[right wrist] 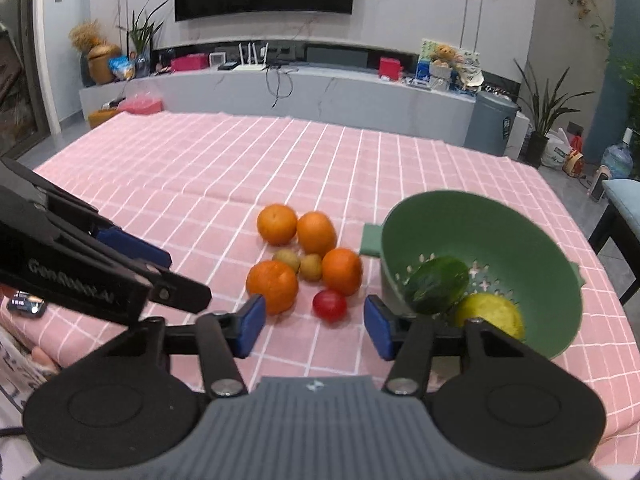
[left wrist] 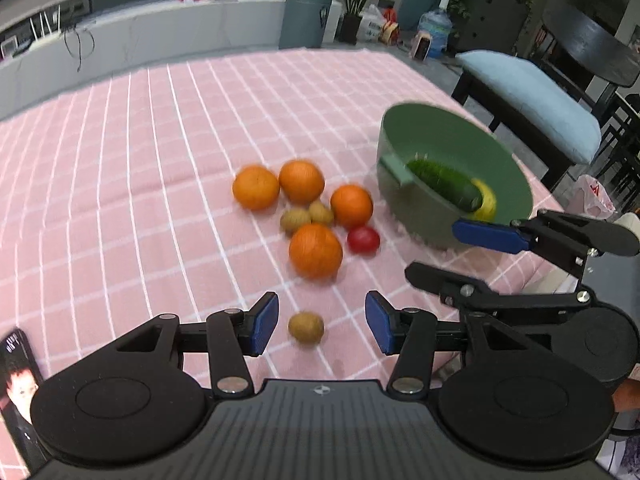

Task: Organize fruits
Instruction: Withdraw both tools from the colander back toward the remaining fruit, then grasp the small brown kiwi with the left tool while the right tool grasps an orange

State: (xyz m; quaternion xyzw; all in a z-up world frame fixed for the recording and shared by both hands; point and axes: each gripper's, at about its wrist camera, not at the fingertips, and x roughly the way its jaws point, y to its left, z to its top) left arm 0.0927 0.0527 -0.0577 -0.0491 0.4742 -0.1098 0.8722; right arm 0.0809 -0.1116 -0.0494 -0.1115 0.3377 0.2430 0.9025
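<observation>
- Now, left wrist view: the bench (left wrist: 120,152) under its pink checked cloth runs bare and wide to the left and far side of the fruit; its right edge drops off just past the green colander (left wrist: 424,136), with a cushioned seat (left wrist: 532,96) beyond.
- A phone (left wrist: 18,396) lies at the near left corner.
- The left gripper (left wrist: 322,324) hangs with jaws released, gripping nothing; a small brown fruit (left wrist: 306,327) sits on the cloth between the pads, clear of both.
- Ahead of the jaws lies the cluster: four oranges (left wrist: 316,250), two more small brown fruits (left wrist: 295,219) among them, and a red fruit (left wrist: 363,239) on the right.
- The colander holds a cucumber (left wrist: 444,182) and a yellow fruit (left wrist: 486,200).
- The right gripper (left wrist: 452,250) reaches in from the right, near the colander's front wall.
- Right wrist view: open cloth stretches far and left of the fruit; the bench's right edge lies just beyond the colander (right wrist: 540,248).
- The right gripper (right wrist: 314,326) has jaws apart and empty; the red fruit (right wrist: 329,305) lies just ahead of the gap, untouched.
- The left gripper (right wrist: 160,268) crosses in from the left, close to the nearest orange (right wrist: 272,286).
</observation>
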